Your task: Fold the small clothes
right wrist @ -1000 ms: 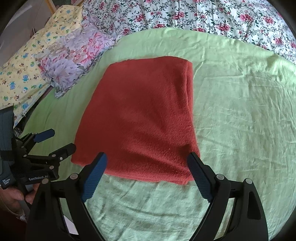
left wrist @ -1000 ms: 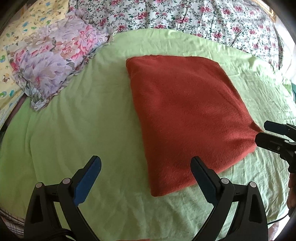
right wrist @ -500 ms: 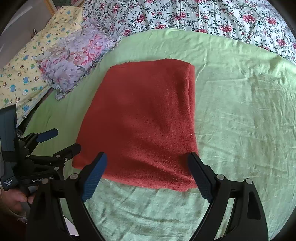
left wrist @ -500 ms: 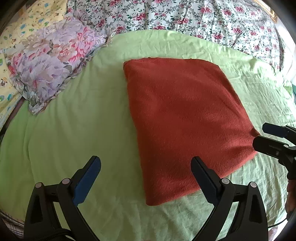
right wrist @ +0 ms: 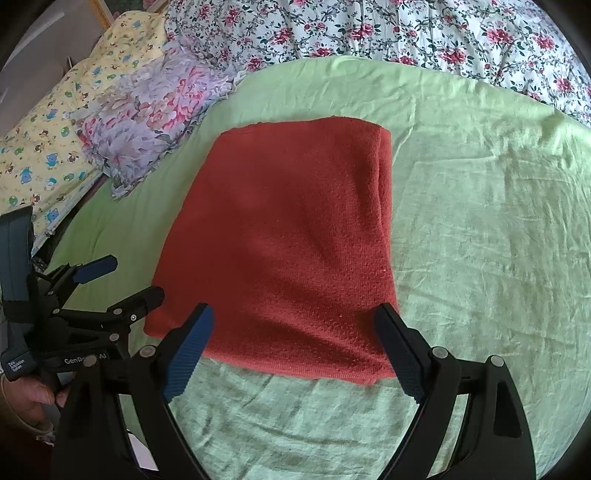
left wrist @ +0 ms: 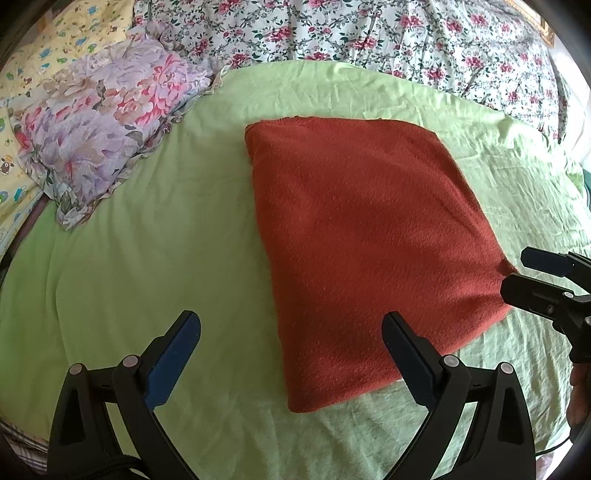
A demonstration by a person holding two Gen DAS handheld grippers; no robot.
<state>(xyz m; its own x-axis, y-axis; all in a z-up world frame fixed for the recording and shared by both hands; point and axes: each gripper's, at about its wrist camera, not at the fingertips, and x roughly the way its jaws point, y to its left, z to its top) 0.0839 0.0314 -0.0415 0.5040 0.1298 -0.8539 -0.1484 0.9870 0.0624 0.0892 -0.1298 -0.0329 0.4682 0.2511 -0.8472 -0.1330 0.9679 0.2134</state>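
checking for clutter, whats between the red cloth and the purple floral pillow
Only bare green sheet lies between the folded red cloth and the purple floral pillow; both wrist views show it.

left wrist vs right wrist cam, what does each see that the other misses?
Left wrist only: the red cloth's left edge lying smooth, and the right gripper from the side, open, at the cloth's near right corner.

Right wrist only: the stacked layers along the cloth's right edge, the left gripper from the side, open by the near left corner, and the hand holding it.

Both: the folded cloth flat on the green sheet, the purple floral pillow, the yellow printed bedding, the floral quilt, and each camera's own open fingers.
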